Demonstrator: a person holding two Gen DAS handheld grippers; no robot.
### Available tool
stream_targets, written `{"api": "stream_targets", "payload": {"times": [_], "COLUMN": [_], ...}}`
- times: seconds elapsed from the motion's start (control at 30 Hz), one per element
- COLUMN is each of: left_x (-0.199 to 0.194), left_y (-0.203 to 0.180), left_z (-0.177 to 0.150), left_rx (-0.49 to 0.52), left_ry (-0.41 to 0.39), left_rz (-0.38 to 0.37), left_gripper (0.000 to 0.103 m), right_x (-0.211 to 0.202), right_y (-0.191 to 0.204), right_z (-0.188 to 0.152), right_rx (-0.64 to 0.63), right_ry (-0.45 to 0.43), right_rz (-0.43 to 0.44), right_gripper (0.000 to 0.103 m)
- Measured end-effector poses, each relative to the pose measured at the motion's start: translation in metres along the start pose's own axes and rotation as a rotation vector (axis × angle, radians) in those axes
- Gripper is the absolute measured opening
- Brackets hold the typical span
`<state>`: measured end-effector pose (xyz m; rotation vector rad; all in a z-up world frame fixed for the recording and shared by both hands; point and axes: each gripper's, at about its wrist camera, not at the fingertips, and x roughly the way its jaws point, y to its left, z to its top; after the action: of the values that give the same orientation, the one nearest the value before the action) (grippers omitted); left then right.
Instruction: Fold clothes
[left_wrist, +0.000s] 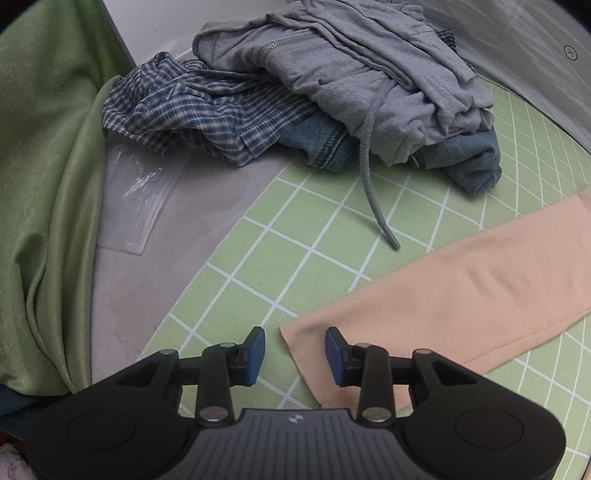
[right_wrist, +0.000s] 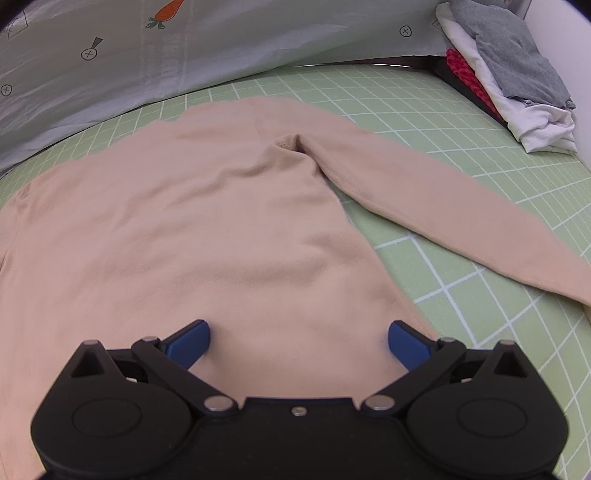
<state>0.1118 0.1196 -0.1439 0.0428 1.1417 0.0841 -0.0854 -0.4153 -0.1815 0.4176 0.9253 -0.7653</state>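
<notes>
Fingers of our left gripper (left_wrist: 294, 356) stood apart around the cuff of the peach sleeve (left_wrist: 443, 291) at lower centre, the right gripper (right_wrist: 298, 341) wide open over the peach top (right_wrist: 207, 229), so we judged a deep, square bite best.

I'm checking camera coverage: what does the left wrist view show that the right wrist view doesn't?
Only the left wrist view shows the heap of unfolded clothes: a gray hoodie, a plaid shirt and jeans, plus a plastic bag. Only the right wrist view shows the folded stack and the shirt's body. Both show the peach shirt, the green checked mat and an open claw, left and right.
</notes>
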Motion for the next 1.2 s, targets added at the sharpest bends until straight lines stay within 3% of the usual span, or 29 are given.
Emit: {"api": "stream_targets", "payload": {"times": [0.07, 0.1, 0.13, 0.23, 0.33, 0.4, 0.6, 0.87, 1.0, 1.1, 1.13, 1.17, 1.2], "left_x": [-0.001, -0.001, -0.002, -0.005, -0.010, -0.016, -0.055, -0.122, -0.154, -0.182, -0.186, -0.188, -0.187], "left_y": [-0.001, -0.002, -0.002, -0.006, -0.002, 0.002, -0.027, -0.128, -0.196, -0.242, -0.252, -0.262, -0.264], "left_z": [-0.002, -0.003, -0.004, -0.007, -0.009, -0.007, 0.005, 0.007, -0.007, -0.024, -0.029, -0.033, -0.037], "left_rx": [0.013, 0.021, 0.021, 0.044, 0.009, -0.038, -0.016, 0.073, 0.132, 0.207, 0.231, 0.255, 0.264], "left_ry": [-0.009, -0.010, -0.007, -0.019, -0.032, -0.038, -0.144, -0.231, -0.226, -0.281, -0.283, -0.284, -0.283], "left_rz": [-0.016, -0.036, -0.051, 0.005, 0.003, -0.033, -0.125, -0.355, -0.565, -0.649, -0.635, -0.618, -0.582], "left_gripper": [0.030, 0.011, 0.002, 0.001, 0.001, 0.001, 0.001, 0.001, 0.001, 0.011, 0.031, 0.044, 0.070], "right_x": [-0.001, -0.001, -0.001, -0.003, -0.006, -0.011, -0.029, -0.049, -0.056, -0.061, -0.063, -0.064, -0.065], "right_y": [0.000, 0.000, 0.000, 0.000, -0.001, 0.000, -0.016, -0.065, -0.090, -0.102, -0.105, -0.106, -0.107], "right_z": [-0.001, -0.001, -0.002, -0.003, -0.002, -0.004, -0.023, -0.032, -0.027, -0.021, -0.019, -0.018, -0.016], "right_rx": [-0.001, -0.001, -0.001, -0.005, -0.029, -0.064, -0.061, 0.034, 0.040, 0.032, 0.024, 0.015, 0.005], "right_ry": [0.000, 0.000, 0.000, 0.006, 0.051, 0.058, 0.017, 0.001, -0.020, -0.055, -0.068, -0.080, -0.085], "right_rz": [0.002, 0.002, 0.002, 0.005, 0.026, 0.036, 0.014, 0.057, 0.048, 0.038, 0.036, 0.035, 0.036], "right_gripper": [0.103, 0.103, 0.103, 0.103, 0.103, 0.103, 0.103, 0.103, 0.103, 0.103, 0.103, 0.103, 0.103]}}
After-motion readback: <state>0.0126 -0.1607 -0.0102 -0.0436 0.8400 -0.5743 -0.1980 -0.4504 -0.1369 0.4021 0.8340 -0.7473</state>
